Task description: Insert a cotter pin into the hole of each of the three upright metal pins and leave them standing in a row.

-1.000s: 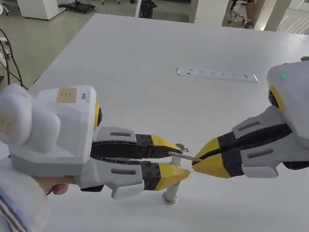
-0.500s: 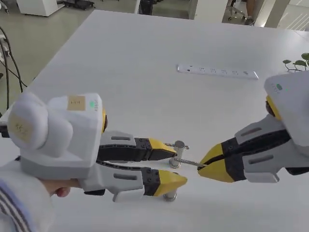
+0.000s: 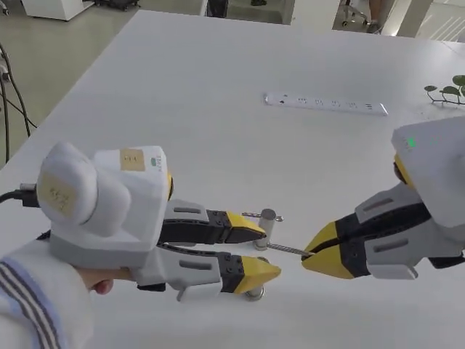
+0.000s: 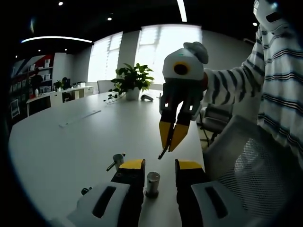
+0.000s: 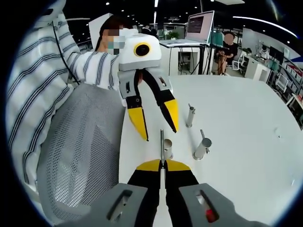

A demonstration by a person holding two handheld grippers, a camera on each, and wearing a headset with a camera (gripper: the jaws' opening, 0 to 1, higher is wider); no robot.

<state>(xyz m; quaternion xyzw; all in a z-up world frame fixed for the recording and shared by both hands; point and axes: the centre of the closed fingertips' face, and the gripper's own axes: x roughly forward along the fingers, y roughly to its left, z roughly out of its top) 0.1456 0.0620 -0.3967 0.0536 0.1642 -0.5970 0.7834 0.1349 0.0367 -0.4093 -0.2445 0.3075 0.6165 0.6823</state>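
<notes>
In the left gripper view, my left gripper (image 4: 161, 165) is open, its yellow jaws on either side of a bare upright metal pin (image 4: 152, 182) without touching it. My right gripper (image 3: 306, 255) is shut on a thin cotter pin (image 3: 287, 249) that points at the gap between the left jaws. In the right gripper view the cotter pin (image 5: 161, 142) stands just in front of the bare pin (image 5: 168, 149). Two more metal pins (image 5: 190, 116) (image 5: 202, 147) stand behind, each with a cotter pin through its top. In the head view one of them (image 3: 267, 222) stands just beyond the left gripper (image 3: 265, 251).
A white power strip (image 3: 325, 105) lies further back on the white table (image 3: 182, 109). Small plant leaves (image 3: 447, 91) show at the right edge. A mesh chair (image 5: 80, 151) and the person's striped sleeve (image 4: 279, 80) are close by the near table edge.
The right gripper with the cotter pin has drawn back a little to the right, away from the left jaws. The left gripper stays open around the bare pin.
</notes>
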